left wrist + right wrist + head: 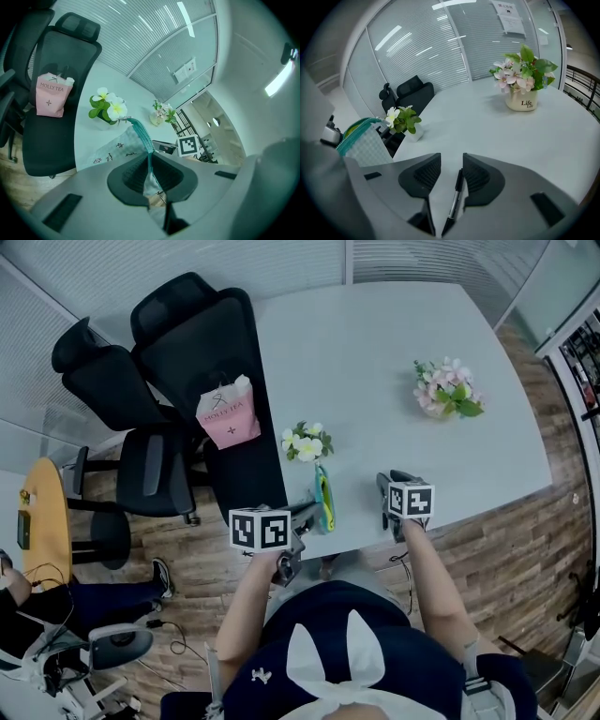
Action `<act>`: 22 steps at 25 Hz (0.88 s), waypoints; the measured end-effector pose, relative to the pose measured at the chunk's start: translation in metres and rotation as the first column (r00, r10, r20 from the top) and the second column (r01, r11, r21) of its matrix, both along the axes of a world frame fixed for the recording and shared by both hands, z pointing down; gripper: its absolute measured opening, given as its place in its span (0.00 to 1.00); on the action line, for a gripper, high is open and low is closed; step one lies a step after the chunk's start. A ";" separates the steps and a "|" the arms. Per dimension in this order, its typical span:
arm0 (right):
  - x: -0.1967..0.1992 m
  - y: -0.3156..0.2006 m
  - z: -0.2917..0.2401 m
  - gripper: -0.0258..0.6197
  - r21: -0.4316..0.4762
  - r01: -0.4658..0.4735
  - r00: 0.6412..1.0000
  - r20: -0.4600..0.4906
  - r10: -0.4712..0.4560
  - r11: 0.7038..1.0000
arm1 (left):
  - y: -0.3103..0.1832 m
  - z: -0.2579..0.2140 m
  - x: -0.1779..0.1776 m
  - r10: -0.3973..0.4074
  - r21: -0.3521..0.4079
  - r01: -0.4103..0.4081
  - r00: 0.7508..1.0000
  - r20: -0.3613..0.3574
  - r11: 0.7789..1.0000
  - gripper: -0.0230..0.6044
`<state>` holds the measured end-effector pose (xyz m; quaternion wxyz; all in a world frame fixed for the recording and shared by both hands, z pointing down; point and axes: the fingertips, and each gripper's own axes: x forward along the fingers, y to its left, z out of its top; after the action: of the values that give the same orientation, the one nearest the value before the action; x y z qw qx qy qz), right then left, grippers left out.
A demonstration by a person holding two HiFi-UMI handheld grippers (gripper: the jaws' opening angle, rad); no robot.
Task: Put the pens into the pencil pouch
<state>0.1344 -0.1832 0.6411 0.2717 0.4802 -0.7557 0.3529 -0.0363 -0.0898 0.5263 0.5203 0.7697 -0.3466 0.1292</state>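
Observation:
The pencil pouch [323, 501], pale with a teal zipper, stands up at the near edge of the table. My left gripper [302, 516] is shut on its fabric; in the left gripper view the cloth [151, 180] is pinched between the jaws [150, 164] and the pouch [119, 147] stretches away from them. My right gripper [388, 486] is low over the table to the right of the pouch. Its jaws [451, 171] are open, and a black pen [455, 194] lies between them, close against the right-hand pad. The pouch's open mouth [358, 133] shows at the left of the right gripper view.
A small pot of white flowers [306, 442] stands just behind the pouch. A pot of pink flowers [447, 388] is at the far right of the table [394, 362]. Black office chairs [187, 362] stand at the left, one with a pink bag [228, 413].

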 end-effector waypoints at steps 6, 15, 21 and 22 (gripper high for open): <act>0.004 -0.005 0.028 0.28 -0.057 0.023 0.998 -0.055 -0.026 0.998 | -0.001 0.000 0.001 -0.016 0.003 0.016 1.000 0.017 1.000 0.11; 0.003 -0.006 0.054 0.24 -0.120 0.059 0.990 -0.119 -0.074 0.991 | 0.000 0.000 -0.003 -0.054 0.000 0.054 0.998 0.024 0.999 0.11; 0.005 -0.006 0.058 0.18 -0.120 0.057 0.987 -0.145 -0.074 0.991 | -0.001 0.000 -0.005 -0.062 -0.006 0.062 0.998 0.021 0.998 0.11; 0.006 -0.006 0.057 0.16 -0.117 0.056 0.986 -0.149 -0.074 0.991 | -0.001 0.000 -0.005 -0.062 -0.006 0.062 0.998 0.021 0.998 0.11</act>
<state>0.1401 -0.1894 0.6986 0.3670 0.4648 -0.7268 0.3480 -0.0412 -0.0909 0.5267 0.5229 0.7556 -0.3750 0.1221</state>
